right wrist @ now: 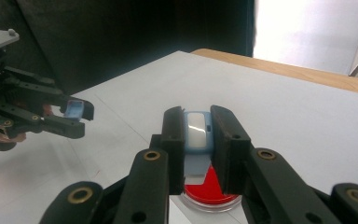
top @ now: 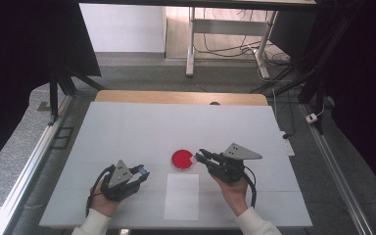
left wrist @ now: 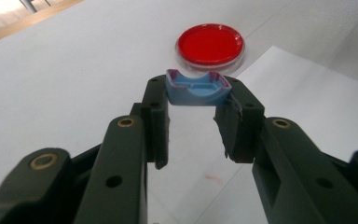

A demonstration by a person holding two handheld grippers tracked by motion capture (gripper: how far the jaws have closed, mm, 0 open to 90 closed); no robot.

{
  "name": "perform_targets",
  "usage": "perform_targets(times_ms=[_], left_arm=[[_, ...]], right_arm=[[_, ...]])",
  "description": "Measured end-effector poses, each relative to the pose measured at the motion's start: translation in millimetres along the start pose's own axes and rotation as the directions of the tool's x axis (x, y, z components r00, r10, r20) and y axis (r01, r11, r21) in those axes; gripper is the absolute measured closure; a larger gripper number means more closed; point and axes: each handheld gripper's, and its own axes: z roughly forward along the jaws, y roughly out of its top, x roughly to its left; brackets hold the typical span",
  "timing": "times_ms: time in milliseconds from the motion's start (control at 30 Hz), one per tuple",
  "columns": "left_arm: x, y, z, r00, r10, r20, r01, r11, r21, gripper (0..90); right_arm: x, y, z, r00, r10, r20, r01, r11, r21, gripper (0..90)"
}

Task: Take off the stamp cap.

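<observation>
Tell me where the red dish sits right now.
In the high view the red dish rests on the white table, just beyond the white sheet, directly under the right tool.

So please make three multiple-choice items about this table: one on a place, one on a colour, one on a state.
1. Where is the round dish?
A. beyond the white sheet
B. on the sheet
C. at the left edge

2. What colour fills the dish?
A. green
B. red
C. yellow

3. What is the left tool doing?
A. open, holding nothing
B. pressing the dish
C. shut on a blue cap

Answers: 1 A, the high view shows it past the sheet; 2 B, its inside is red; 3 C, the cap sits clamped between the tips.
</observation>
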Motion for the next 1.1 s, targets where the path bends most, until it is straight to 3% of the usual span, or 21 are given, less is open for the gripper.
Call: perform_targets(times_ms=[300,600,900,1100], left_arm=[[8.8,-13.5,-10.5,0.9994,-0.031,-0.017,0.031,0.9994,0.016,65.0],[17.1,-19.4,-9.8,0.9977,-0.067,0.002,0.067,0.9977,0.010,64.9],[20.4,-20.0,-9.8,0.9971,-0.077,0.002,0.077,0.9970,0.008,64.9],[20.3,-18.8,-8.4,0.9971,-0.077,-0.002,0.077,0.9970,0.010,64.9]], right_arm=[[-1.2,0.2,-0.1,1.0000,-0.006,0.005,0.006,1.000,0.001,75.1],[-2.9,1.6,3.2,0.9995,-0.032,-0.001,0.032,0.999,0.019,75.1],[-4.3,3.9,11.7,0.9985,-0.051,-0.016,0.053,0.995,0.082,75.1],[-4.3,11.9,17.8,0.9981,-0.053,-0.032,0.056,0.995,0.081,75.1]])
